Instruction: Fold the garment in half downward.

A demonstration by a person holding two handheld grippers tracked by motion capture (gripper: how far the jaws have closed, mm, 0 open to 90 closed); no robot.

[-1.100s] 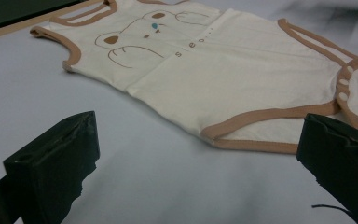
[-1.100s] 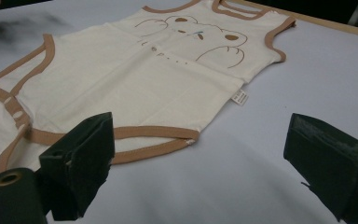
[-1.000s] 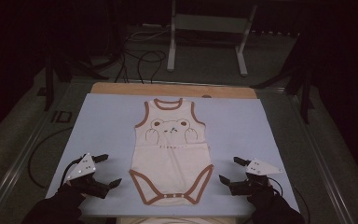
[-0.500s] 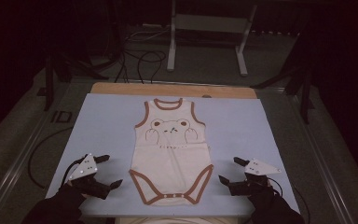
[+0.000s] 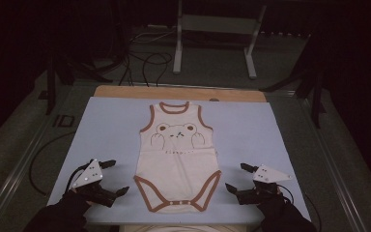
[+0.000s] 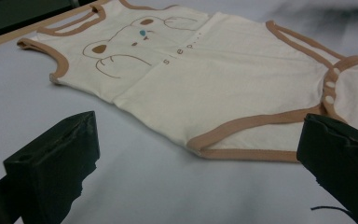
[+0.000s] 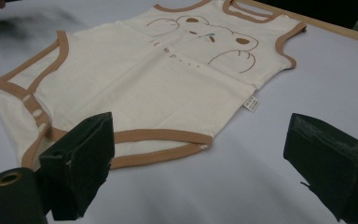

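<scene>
the left gripper [image 5: 107, 178] at 7 o'clock and the right gripper [image 5: 238, 178] at 5 o'clock sat near, jaws wide apart, holding nothing. farther off, in the middle of the blue mat [image 5: 111, 125], lay the baby suit [image 5: 178, 154], flat. it looked soft, light and floppy, so pinching its brown bottom edges seemed best.

Cream bodysuit [image 5: 178, 159] flat on blue mat [image 5: 111, 130], left claw [image 5: 113, 177], right claw [image 5: 235, 178] gaping beside it
</scene>
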